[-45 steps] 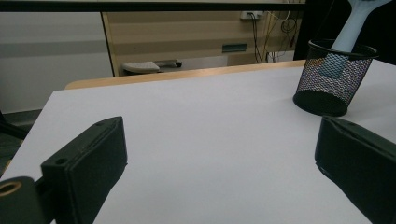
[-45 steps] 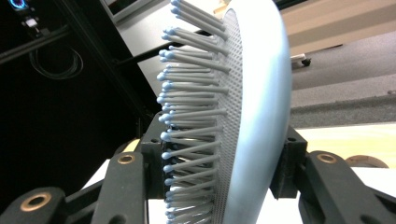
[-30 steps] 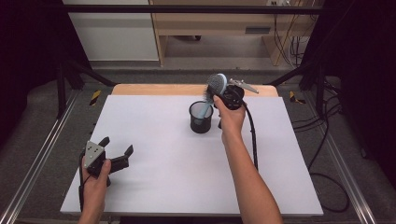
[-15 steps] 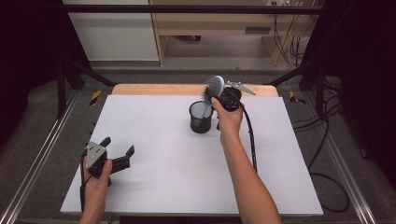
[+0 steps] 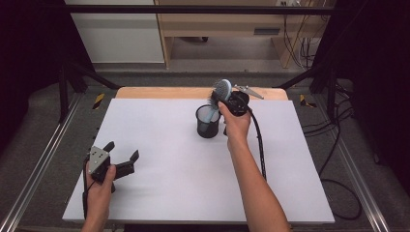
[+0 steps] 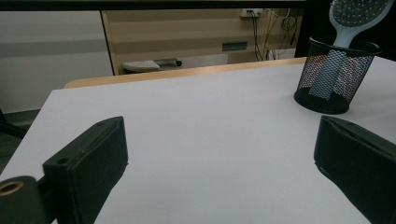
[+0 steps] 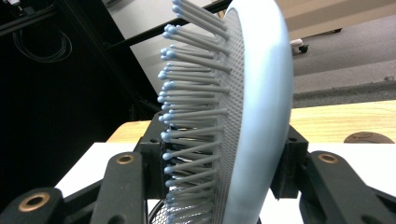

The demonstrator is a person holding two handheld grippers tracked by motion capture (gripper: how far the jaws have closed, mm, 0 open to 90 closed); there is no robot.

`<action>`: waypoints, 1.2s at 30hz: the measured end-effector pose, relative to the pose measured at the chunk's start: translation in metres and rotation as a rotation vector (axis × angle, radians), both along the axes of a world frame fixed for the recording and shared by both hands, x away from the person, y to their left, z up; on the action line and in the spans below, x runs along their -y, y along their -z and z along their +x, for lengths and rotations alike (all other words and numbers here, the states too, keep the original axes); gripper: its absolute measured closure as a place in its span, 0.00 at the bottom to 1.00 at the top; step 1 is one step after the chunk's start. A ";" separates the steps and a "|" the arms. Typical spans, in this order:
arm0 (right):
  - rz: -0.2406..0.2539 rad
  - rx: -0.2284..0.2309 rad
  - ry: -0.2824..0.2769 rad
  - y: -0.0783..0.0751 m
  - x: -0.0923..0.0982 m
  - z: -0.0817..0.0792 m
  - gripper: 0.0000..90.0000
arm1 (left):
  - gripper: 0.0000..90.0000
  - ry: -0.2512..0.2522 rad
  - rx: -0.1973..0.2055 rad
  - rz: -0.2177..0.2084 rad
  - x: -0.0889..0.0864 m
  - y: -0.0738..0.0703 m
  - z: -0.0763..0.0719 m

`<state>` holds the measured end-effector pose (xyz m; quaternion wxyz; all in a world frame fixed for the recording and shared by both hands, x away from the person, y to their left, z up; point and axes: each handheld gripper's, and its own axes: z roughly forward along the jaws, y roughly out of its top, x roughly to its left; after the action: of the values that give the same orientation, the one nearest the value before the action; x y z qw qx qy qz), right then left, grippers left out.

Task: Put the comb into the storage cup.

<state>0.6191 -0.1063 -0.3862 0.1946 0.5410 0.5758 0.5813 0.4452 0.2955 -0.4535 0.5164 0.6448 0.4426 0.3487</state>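
Since 1 s ago we've sunk the pale-blue bristled hairbrush into the black mesh cup; right claw clamped on brush head, left claw wide open, empty; next: release & lift clear

A white surface is seen, with a strip of bare wood exposed along its far edge. One black mesh cup is set directly on the white, toward the far side, right of centre.
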 end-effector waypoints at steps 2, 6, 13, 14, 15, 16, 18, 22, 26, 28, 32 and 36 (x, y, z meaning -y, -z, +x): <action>-0.003 -0.001 0.001 0.001 0.001 0.000 0.56 | 0.03 0.001 -0.002 0.002 0.000 0.000 0.000; 0.008 -0.002 0.002 0.002 0.001 0.000 0.56 | 0.03 0.002 -0.001 0.003 0.001 0.000 0.000; 0.014 -0.002 -0.004 0.002 0.001 0.000 0.56 | 0.03 0.002 -0.001 0.002 0.001 0.000 0.000; 0.013 -0.001 -0.004 0.002 0.001 0.000 0.56 | 0.03 0.002 -0.002 0.001 0.001 0.000 0.000; 0.015 -0.001 -0.005 0.002 0.001 0.001 0.56 | 0.03 0.002 -0.002 0.002 0.000 0.000 0.000; 0.017 -0.002 -0.006 0.002 0.001 0.001 0.56 | 0.03 0.002 -0.002 0.002 0.000 0.000 0.000; 0.019 -0.004 -0.006 0.003 0.000 0.001 0.56 | 0.03 0.002 -0.001 0.002 0.000 0.000 0.000; 0.014 0.000 -0.009 0.003 0.000 0.000 0.56 | 0.03 0.002 -0.001 0.001 0.001 0.000 0.000; 0.023 -0.002 -0.008 0.003 0.001 0.000 0.56 | 0.03 0.003 -0.002 0.002 0.001 0.000 0.000; 0.025 -0.003 -0.010 0.003 0.002 0.001 0.56 | 0.03 0.004 -0.001 0.001 0.001 0.000 0.000; 0.037 -0.004 -0.006 0.005 0.003 0.000 0.56 | 0.03 0.002 -0.001 0.002 0.001 0.000 0.000; 0.046 -0.010 -0.003 0.004 0.004 -0.001 0.56 | 0.03 0.000 -0.002 0.000 0.000 0.000 0.000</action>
<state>0.6178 -0.1098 -0.3906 0.1785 0.5474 0.5641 0.5918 0.4454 0.2952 -0.4537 0.5158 0.6452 0.4431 0.3483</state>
